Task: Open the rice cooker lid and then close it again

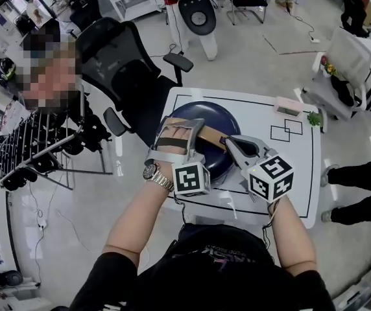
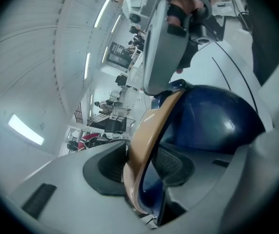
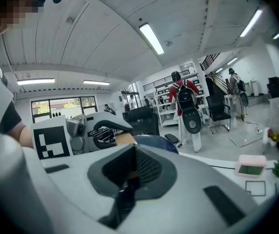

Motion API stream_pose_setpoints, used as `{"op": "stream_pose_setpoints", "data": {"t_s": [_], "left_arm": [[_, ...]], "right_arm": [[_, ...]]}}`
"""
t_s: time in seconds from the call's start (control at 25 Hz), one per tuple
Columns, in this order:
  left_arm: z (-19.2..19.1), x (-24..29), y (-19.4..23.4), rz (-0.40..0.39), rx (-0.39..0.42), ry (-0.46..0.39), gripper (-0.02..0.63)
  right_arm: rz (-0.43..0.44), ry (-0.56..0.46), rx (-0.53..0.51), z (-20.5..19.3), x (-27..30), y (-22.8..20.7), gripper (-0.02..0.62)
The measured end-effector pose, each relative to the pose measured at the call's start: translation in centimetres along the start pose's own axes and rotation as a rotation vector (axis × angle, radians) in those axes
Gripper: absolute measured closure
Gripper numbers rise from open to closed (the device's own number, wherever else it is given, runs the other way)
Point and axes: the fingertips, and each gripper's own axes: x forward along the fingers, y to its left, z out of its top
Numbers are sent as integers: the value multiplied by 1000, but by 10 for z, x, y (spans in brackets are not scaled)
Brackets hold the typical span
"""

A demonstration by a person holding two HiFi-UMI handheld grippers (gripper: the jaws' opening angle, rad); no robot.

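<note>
Nearest the wearer, low in the middle of the head view, the left gripper (image 1: 179, 133) has its jaws about half apart. The tan handle (image 2: 151, 130) stands edge-on between them, and the pads seem to bear on both its faces. Just to its right, the right gripper (image 1: 227, 141) has its jaws pressed fully together on nothing, with its tip over the cooker's near top. Beyond them the rice cooker (image 1: 211, 118) sits at the frame's centre on the white table (image 1: 289, 173), its lid (image 2: 212, 121) apparently still down. It is a hard, rigid shell, and its gloss suggests that pads would slip on the bare dome. The handle is the surer hold for steadying the body, which may skate on the smooth tabletop if it is empty and light. The lid is probably hinged and latched, so a closed tip suits pressing a release. In looks it is a rounded, dark navy dome with bright highlights, and the tan band arches across its top.
</note>
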Motion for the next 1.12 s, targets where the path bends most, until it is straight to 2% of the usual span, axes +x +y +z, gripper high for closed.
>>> {"op": "stream_pose_setpoints", "data": {"t_s": [0.12,0.24,0.36,0.48,0.6,0.68,0.76,0.88,1.0,1.12], "left_arm": [[-1,-2,2,41,-33,19,443],[-6,-9,9,110,-113,41,422],[-17,-27,12,171,-215,66,431],[-31,-51,13,217,-379,75,467],[-43,-74,13,233,-612,41,518],[-51,-91,9,228,-790,-5,577],[-62,-107,7,216,-973,-66,603],[-76,-132,4,185,-1200,-158,603],[-89,-157,-5,158,-1302,-196,603],[-98,-187,-15,127,-1311,-226,603]], "right_arm": [[22,-6,5,0,-1,0,594],[36,-34,-13,4,-4,1,594],[56,-80,-33,13,-7,10,594],[89,-118,-66,25,-8,20,594],[123,-154,-64,35,-5,30,594],[142,-171,-61,38,-2,40,594],[160,-175,-72,38,2,52,594],[172,-177,-88,37,8,72,594],[170,-187,-89,34,12,95,594],[157,-196,-97,30,15,126,594]]}}
